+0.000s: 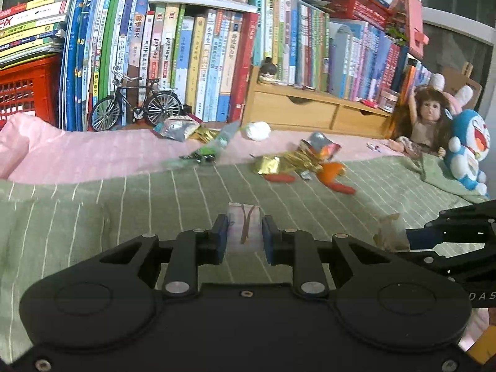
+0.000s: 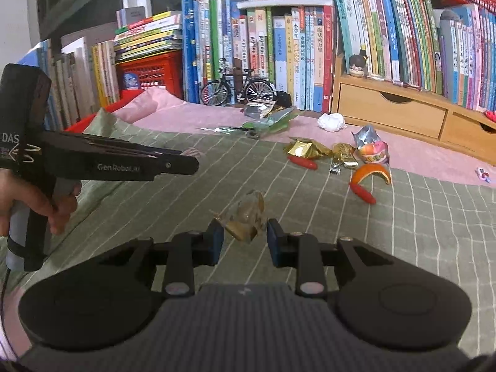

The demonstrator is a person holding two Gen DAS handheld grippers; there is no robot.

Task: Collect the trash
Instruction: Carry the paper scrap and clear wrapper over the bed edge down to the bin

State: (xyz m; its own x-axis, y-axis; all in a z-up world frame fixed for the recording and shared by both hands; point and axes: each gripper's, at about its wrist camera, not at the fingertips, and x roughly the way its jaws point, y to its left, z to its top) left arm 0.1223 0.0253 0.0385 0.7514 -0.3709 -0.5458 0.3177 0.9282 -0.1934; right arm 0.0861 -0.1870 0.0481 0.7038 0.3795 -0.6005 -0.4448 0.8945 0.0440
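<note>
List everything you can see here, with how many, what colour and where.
clear wrapper: one, pale with brown marks, in left gripper
crumpled wrapper: one, clear brownish, in right gripper
gold wrappers: several, on bedding
orange peel: one, green blanket
red sausages: two, by peel
white tissue: one, pink sheet
model bicycle: one, black, before books
doll: one, far right
left gripper: black, shut
right gripper: black, gripping

Green blanket with thin white stripes, pink sheet, orange peel, gold foil wrappers, red crate, blue-and-white plush
</note>
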